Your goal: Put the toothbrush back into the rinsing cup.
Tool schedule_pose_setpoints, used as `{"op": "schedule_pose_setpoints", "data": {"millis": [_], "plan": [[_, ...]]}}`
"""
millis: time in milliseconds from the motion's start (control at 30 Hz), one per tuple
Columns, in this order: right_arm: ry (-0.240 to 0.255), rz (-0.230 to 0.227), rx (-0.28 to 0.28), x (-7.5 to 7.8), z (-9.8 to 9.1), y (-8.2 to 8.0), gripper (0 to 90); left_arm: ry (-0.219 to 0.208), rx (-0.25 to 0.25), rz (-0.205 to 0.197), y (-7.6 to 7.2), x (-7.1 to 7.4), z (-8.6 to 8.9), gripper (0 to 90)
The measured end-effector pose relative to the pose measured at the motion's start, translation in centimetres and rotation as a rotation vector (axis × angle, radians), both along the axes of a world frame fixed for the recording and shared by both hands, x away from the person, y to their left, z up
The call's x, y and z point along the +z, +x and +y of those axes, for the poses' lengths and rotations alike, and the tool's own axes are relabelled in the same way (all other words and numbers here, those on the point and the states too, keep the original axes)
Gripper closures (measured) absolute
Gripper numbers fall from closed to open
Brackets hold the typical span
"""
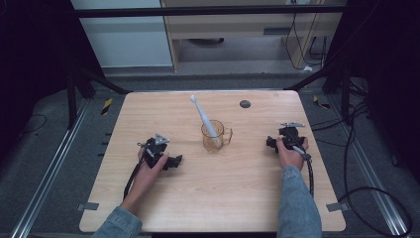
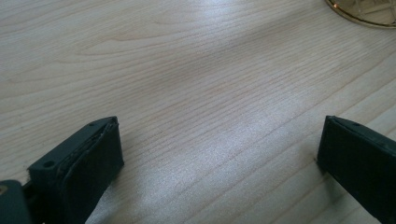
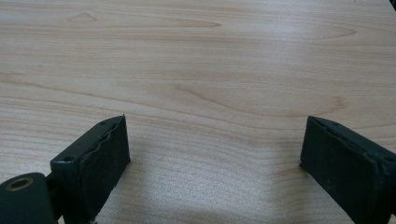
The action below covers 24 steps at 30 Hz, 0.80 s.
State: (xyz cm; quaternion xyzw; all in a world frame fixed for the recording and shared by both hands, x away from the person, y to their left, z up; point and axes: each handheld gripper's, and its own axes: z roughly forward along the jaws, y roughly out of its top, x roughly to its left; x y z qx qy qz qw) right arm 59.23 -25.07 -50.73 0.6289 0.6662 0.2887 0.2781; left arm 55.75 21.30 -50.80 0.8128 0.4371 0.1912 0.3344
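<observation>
Toothbrush [image 1: 200, 115] is already sitting head-up in the amber glass mug [image 1: 215, 136], leaning toward the far side of the table [image 1: 148, 208], so that part is looking done. Nothing is being held by either tool right now. The left gripper [image 1: 174, 161] is being rested on the wood with its jaws spread wide, bare tabletop between the fingers [image 2: 88, 158], and just a sliver of the mug's rim [image 2: 362, 14] is being caught well ahead and off to one side of them. The right gripper [image 1: 270, 143] is being kept wide open too, with nothing but wood grain between its fingers [image 3: 100, 154]. The mug is sitting between the two grippers, clear of both sets of fingertips. Judging by that, the job is either wrapped up or a grab at the brush or mug is being lined up; hard to call.
</observation>
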Motion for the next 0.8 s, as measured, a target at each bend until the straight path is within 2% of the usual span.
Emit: {"op": "schedule_pose_setpoints", "data": {"millis": [400,633,700,800], "plan": [[0.013,-0.002,0.011,-0.31,0.25,0.14,6.3,0.000,0.000,0.000,0.00,0.00,0.00,0.0],[0.008,0.005,0.075,-0.35,0.41,0.00,3.8,0.000,0.000,0.000,-0.01,0.00,0.00,0.0],[0.013,0.015,0.050,-0.35,0.46,-0.02,0.2,0.000,0.000,0.000,0.00,0.00,0.00,0.0],[0.017,0.018,0.013,-0.36,0.54,-0.08,0.2,0.000,-0.001,0.000,-0.01,0.00,0.00,0.0]]}}
